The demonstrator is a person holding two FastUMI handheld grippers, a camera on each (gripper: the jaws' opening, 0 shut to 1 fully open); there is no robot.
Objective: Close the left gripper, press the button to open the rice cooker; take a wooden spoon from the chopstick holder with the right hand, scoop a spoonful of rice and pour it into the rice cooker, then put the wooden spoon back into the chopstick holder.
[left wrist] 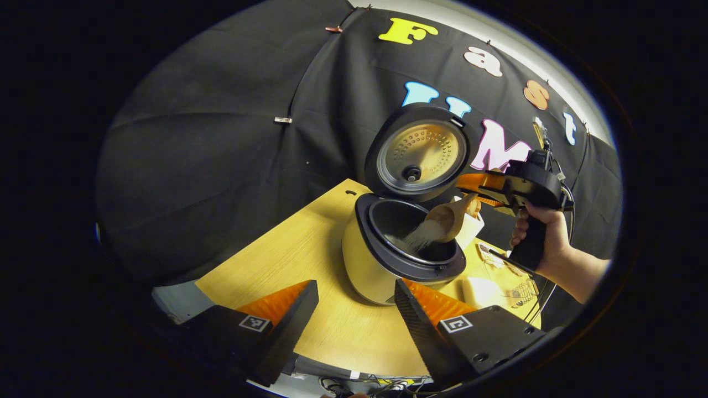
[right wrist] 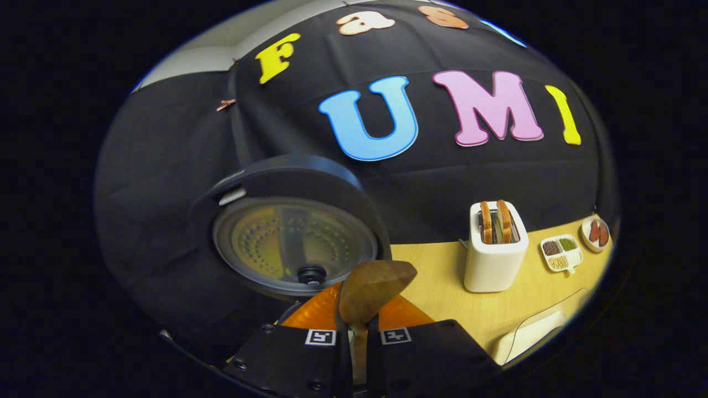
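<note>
Pouring is underway: the right tool (right wrist: 354, 337), clenched on the wooden spoon (left wrist: 449, 220), tips rice (left wrist: 420, 237) into the open rice cooker (left wrist: 387, 265), the left tool (left wrist: 354, 315) released nearby; returning the spoon remains.

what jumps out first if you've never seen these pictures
The open rice cooker at the table's middle, its lid raised. Over its pot, the right gripper tips a wooden spoon and white rice spills in. On the table's far side stands a white toaster with two slices.
</note>
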